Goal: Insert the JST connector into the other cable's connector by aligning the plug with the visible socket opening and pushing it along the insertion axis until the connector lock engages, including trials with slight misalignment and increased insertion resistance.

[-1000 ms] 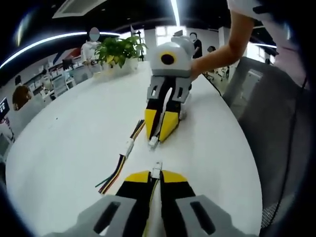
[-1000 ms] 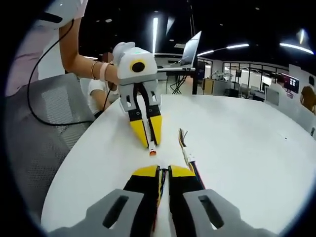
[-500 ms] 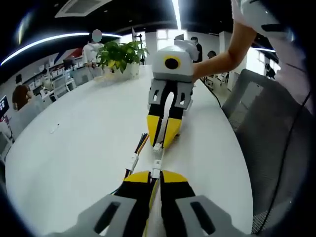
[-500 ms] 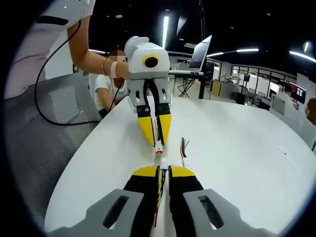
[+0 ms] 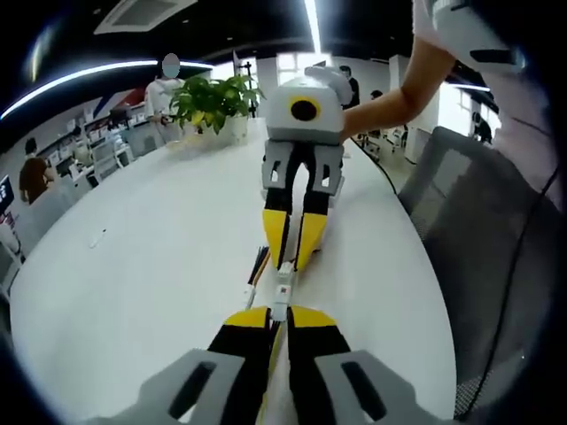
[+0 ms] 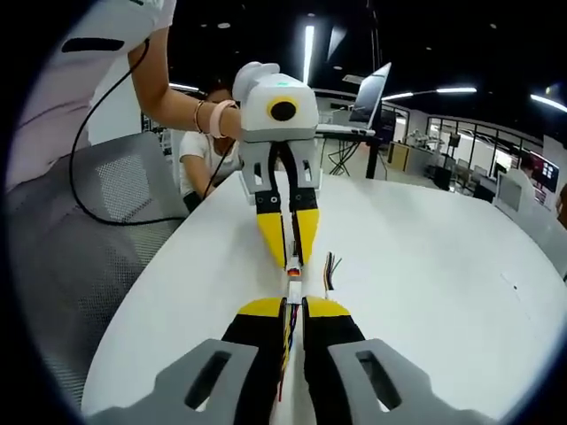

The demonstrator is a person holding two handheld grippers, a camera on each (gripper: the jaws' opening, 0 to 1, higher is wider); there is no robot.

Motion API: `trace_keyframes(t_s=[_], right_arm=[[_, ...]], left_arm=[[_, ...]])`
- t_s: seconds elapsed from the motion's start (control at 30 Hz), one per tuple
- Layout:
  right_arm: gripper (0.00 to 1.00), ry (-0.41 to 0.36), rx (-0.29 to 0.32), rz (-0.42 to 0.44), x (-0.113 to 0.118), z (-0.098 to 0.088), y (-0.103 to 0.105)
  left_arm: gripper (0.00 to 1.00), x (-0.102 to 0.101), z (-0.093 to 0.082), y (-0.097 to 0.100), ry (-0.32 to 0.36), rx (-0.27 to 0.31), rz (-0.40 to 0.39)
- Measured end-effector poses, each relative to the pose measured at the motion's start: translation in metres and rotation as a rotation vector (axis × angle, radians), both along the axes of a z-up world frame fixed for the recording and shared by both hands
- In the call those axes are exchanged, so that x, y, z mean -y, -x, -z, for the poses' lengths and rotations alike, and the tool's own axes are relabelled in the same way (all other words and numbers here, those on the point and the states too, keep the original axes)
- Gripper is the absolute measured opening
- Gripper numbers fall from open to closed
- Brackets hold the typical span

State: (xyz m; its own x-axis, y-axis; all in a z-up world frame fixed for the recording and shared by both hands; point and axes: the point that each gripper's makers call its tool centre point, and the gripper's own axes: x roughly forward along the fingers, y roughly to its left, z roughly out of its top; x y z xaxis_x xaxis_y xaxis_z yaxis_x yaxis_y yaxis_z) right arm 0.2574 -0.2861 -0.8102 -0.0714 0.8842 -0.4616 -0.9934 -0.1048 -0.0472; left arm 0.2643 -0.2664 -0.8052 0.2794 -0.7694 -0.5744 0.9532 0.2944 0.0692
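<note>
White JST plug (image 5: 280,308), a small plastic block at the end of multicoloured wires, sits pinched between the yellow-tipped jaws of the left gripper (image 5: 279,317), which is clenched on it just above the white oval tabletop (image 5: 133,266). Straight ahead in the left gripper view, the right gripper (image 5: 294,262) points back toward it, its two yellow jaws closed on the mating white JST socket connector (image 5: 284,271). The two connector faces meet nose to nose along one line; whether they are seated or merely touching is too small to tell.

In the right gripper view the arrangement is mirrored: the right gripper (image 6: 293,305) grasps its white connector (image 6: 293,289) at the jaw tips, and the left gripper (image 6: 291,261) comes down from above, an orange-tinted end of its plug (image 6: 293,272) touching that connector. A spare wire harness with coloured strands (image 6: 330,271) lies on the tabletop (image 6: 425,266) just beside the joined tips.

A person's bare forearm (image 5: 390,97) reaches to the right gripper's grey housing. A potted green plant (image 5: 213,93) stands at the far end of the tabletop, and a grey mesh chair (image 5: 478,221) stands beside it.
</note>
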Motion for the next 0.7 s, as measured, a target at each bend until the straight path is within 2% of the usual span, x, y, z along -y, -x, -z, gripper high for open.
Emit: trace_keyframes(t_s=[0.37,0.7], right_arm=[[0.04,0.003,-0.004,-0.009,-0.0057,0.0006,-0.0001],[0.04,0.003,0.019,-0.027,-0.0069,0.0003,0.0006]], left_arm=[[0.0,-0.0006,0.0047,-0.0019,-0.021,-0.004,0.013],[0.0,0.002,0.006,-0.0017,-0.029,0.003,0.026]])
